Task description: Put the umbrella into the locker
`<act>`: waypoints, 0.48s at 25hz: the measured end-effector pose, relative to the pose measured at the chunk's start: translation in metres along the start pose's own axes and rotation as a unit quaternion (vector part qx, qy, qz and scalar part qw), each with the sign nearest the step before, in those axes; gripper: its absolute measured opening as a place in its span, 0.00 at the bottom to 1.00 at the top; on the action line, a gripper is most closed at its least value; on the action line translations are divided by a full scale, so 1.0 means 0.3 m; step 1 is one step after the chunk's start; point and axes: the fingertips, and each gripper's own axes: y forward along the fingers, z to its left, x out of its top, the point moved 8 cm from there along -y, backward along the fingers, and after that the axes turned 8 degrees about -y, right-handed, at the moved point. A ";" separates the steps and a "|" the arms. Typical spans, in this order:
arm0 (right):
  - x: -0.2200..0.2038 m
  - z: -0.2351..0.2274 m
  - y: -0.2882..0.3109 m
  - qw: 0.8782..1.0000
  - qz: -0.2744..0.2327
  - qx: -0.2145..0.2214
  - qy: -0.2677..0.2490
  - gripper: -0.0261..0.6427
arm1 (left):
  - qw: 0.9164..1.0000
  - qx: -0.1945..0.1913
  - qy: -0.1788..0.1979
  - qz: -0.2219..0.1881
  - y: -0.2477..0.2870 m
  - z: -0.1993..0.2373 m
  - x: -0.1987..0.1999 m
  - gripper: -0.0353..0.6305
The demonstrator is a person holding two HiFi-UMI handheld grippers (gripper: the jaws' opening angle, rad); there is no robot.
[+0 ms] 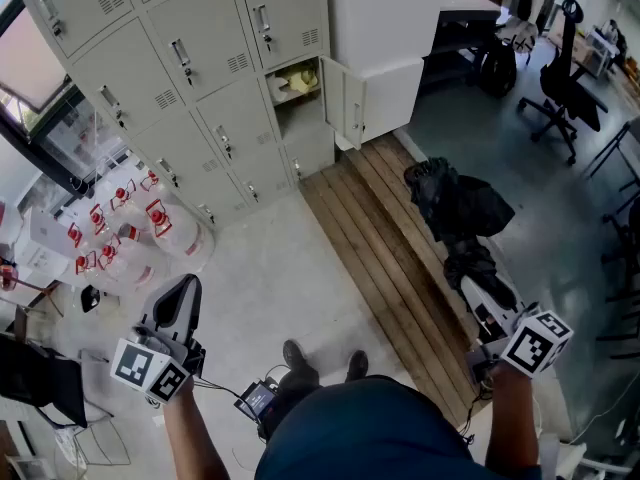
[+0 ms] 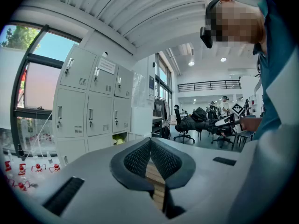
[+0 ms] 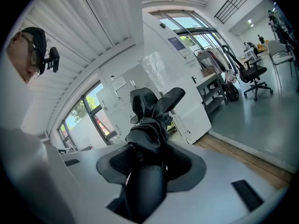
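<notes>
A folded black umbrella (image 1: 458, 208) sticks out ahead of my right gripper (image 1: 478, 273), which is shut on its handle end; in the right gripper view the umbrella (image 3: 149, 125) fills the space between the jaws and its loose canopy flares beyond them. The grey locker bank (image 1: 180, 78) stands ahead, with one door open (image 1: 334, 93) on a compartment holding yellow items (image 1: 295, 81). My left gripper (image 1: 180, 298) hangs low at the left, shut and holding nothing; its pads (image 2: 140, 160) meet in the left gripper view (image 2: 150, 158). The open compartment (image 2: 119, 138) shows there too.
A wooden slat strip (image 1: 390, 258) runs along the floor from the lockers. Clear water bottles with red labels (image 1: 125, 228) lie by the window at the left. A white cabinet (image 1: 385, 38) adjoins the lockers. Office chairs (image 1: 565, 88) stand at the right.
</notes>
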 end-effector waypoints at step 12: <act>-0.004 -0.028 -0.011 1.000 -0.008 0.022 0.009 0.34 | 1.000 0.001 0.001 0.002 0.010 -0.050 -0.030 0.08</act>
